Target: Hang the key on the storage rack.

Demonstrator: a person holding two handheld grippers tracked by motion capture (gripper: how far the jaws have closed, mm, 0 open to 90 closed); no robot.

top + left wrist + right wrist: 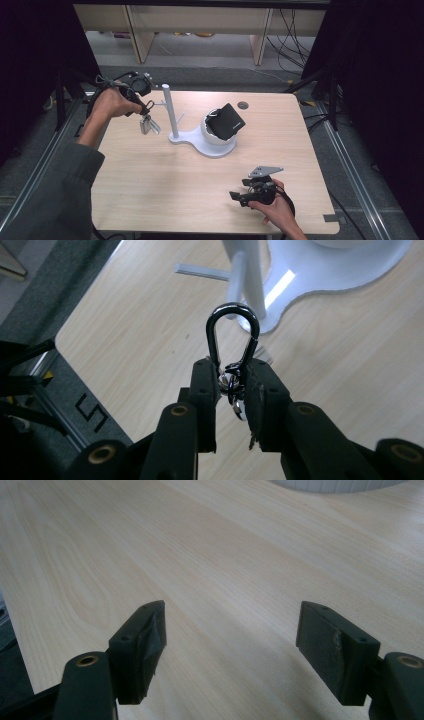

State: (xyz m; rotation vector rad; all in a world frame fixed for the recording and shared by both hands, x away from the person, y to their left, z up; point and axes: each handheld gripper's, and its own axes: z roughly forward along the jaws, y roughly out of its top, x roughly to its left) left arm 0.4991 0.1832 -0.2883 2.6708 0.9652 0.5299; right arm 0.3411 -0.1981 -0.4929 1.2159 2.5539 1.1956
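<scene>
High view: black wallet [226, 121] sits in white bowl [218, 138]; left hand-held gripper [234, 382] pinches carabiner [233, 335], right hand-held gripper [230, 640] spread.

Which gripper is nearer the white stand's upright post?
Left. The left gripper hangs just left of the post, holding a carabiner. The right gripper rests open at the table's near right edge.

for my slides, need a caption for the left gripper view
Left tongs clamp a shiny metal carabiner clip before the white stand's peg.
</scene>
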